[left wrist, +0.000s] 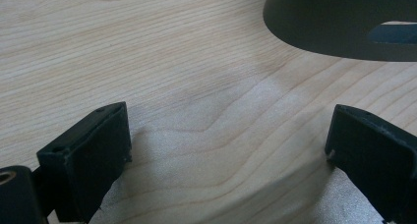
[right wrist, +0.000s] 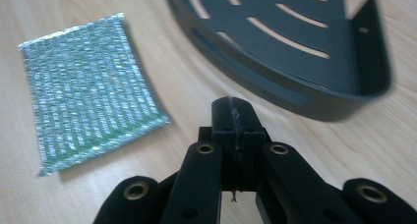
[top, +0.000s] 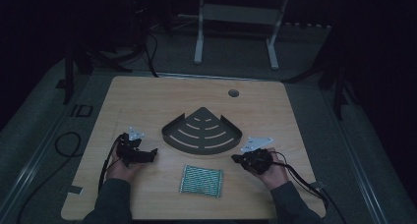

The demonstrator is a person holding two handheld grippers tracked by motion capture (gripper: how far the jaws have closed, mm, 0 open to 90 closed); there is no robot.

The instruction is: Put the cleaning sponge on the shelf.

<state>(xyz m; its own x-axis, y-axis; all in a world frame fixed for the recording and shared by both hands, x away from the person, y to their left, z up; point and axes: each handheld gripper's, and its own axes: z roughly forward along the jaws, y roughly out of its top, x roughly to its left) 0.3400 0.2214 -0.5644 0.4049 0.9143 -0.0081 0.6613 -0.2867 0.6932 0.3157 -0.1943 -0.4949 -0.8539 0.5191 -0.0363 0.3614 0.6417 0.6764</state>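
Resting near the table's front edge, the right gripper [top: 237, 158] has its jaws pressed fully together with nothing between them. Just beside it lies a silvery green scouring pad [top: 202, 180], flat on the wooden table [top: 147, 94]. Behind both sits a dark slotted corner shelf [top: 202, 131]. The left gripper [top: 154, 152] waits with jaws wide apart, empty. Picking up the pad well likely means reopening the right jaws, coming low, and pinching one edge.
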